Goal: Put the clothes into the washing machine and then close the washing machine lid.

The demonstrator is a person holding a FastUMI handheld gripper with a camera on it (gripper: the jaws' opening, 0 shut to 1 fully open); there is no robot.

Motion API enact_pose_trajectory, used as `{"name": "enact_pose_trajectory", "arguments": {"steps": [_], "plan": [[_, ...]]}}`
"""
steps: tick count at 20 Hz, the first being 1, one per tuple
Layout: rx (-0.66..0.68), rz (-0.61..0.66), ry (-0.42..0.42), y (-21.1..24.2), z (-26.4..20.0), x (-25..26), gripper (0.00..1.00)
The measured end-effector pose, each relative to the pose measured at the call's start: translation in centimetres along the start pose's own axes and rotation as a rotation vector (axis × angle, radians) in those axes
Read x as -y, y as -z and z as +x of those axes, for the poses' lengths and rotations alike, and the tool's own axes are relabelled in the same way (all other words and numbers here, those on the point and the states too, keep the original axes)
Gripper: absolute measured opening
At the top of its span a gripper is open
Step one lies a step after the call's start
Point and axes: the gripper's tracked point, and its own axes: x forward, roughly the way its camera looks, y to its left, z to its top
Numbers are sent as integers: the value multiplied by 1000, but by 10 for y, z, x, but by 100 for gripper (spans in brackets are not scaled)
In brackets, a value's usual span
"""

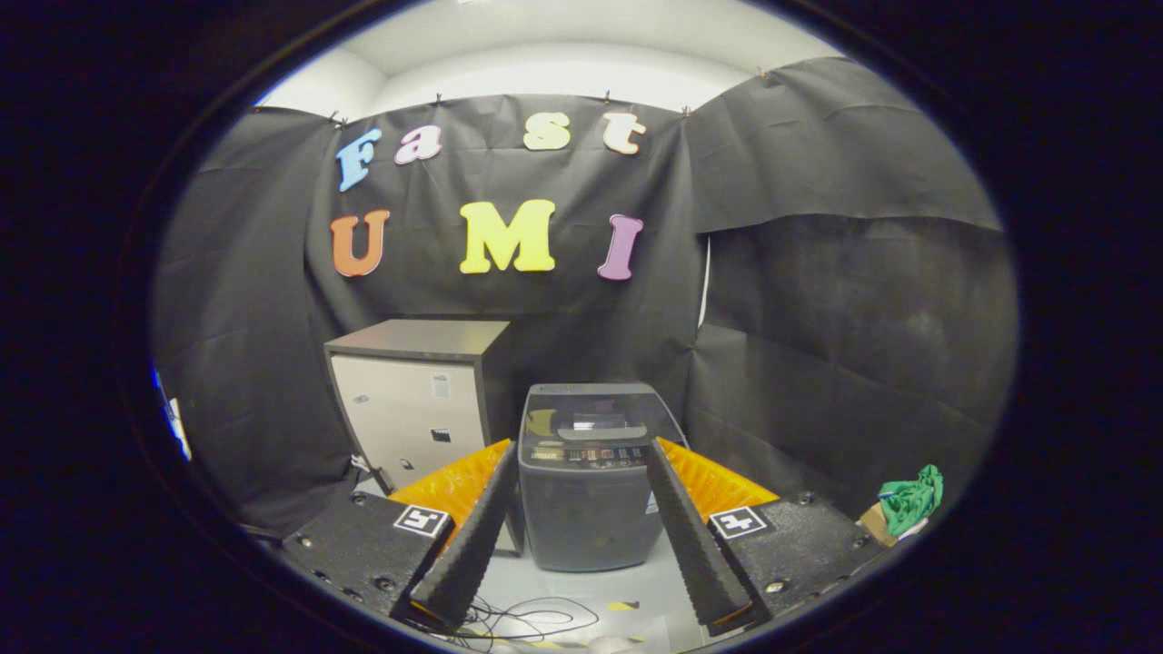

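A dark grey top-loading washing machine (591, 472) stands on the floor straight ahead, beyond my fingers, with its glossy lid (595, 413) lying flat and shut on top. A bunch of green clothes (911, 498) lies far off to the right, on a brownish object near the booth wall. My gripper (581, 454) is open, its two fingers spread wide with nothing between them; the washing machine shows through the gap, well ahead of them.
A white cabinet with a dark top (418, 409) stands just left of the washing machine. Loose black cables (522, 618) lie on the pale floor below the fingers. Black cloth walls close the booth behind and on both sides.
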Motion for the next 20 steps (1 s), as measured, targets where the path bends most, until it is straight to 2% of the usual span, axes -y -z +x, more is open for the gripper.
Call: {"name": "enact_pose_trajectory", "arguments": {"steps": [20], "plan": [[12,-8,-20,-12,-1,-10,90]]}}
